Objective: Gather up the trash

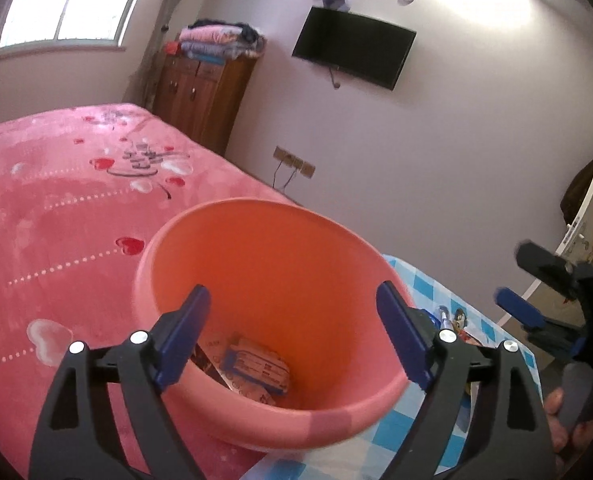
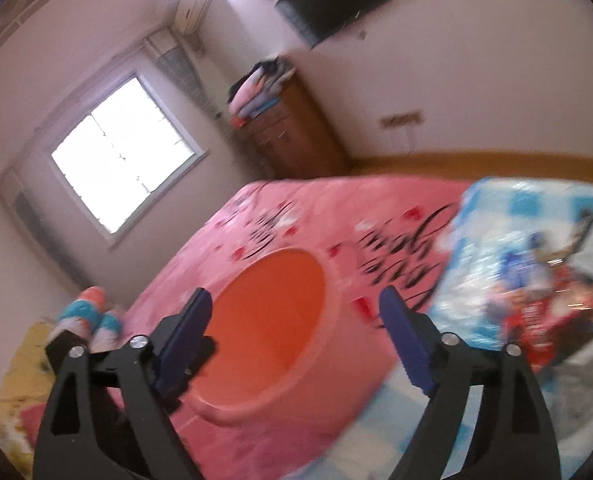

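A pink plastic bin (image 1: 316, 428) stands on the bed beside a blue checked cloth (image 1: 428, 280). In its bottom lie printed wrappers (image 1: 256, 368). My left gripper (image 1: 293, 292) is open and empty, its fingers straddling the bin's near rim. More trash, a few colourful wrappers (image 1: 452, 320), lies on the cloth just right of the bin. My right gripper (image 1: 532, 284) hovers open at the far right, held by a hand (image 1: 556, 420). The right wrist view is blurred: my right gripper (image 2: 295, 294) is open and empty over the bin (image 2: 224, 412), with the wrappers (image 2: 536, 292) to its right.
A pink heart-patterned blanket (image 1: 56, 208) covers the bed. Against the far wall stand a wooden cabinet (image 1: 200, 96) topped with folded clothes and a wall-mounted TV (image 1: 352, 46). A window (image 1: 68, 0) is at the left, a white door (image 1: 592, 200) at the right.
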Tool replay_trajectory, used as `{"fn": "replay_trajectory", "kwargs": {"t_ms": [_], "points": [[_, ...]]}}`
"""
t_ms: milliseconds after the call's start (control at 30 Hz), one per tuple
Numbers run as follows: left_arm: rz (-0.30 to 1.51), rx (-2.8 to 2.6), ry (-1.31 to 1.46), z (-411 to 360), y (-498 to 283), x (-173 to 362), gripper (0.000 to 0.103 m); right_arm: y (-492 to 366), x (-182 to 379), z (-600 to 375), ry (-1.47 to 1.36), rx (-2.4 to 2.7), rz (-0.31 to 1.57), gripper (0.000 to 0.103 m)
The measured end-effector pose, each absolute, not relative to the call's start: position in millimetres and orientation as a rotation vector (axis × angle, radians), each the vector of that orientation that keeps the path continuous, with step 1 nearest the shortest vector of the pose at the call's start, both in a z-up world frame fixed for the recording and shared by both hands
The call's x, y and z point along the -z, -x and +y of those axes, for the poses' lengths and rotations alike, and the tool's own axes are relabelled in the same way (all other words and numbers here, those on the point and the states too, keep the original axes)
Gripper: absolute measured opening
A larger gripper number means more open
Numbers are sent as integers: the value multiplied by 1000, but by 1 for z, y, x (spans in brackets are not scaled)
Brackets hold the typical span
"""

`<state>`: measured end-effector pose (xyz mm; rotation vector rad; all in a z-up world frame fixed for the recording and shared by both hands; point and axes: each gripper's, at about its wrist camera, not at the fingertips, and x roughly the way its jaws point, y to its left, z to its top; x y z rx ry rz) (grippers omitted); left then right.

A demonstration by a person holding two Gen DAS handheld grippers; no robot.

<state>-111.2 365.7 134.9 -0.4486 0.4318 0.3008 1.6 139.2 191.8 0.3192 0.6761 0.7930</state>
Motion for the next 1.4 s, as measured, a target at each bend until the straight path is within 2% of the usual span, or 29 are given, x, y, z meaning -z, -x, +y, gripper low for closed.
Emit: {"fn": "replay_trajectory", "kwargs": {"t_ms": [500,933,1167,1400], "points": [[284,-172,204,287,136,-149,86,71,-144,61,-165,-520,530,90],[460,-122,128,237,130,-133,86,93,-104,-21,-239,-362,469,98],[506,-81,62,204,115,-127,86,83,-89,-59,-347,-344,494,98],[589,28,5,174,68,-121,86,68,-73,-89,-412,-345,547,98]]}}
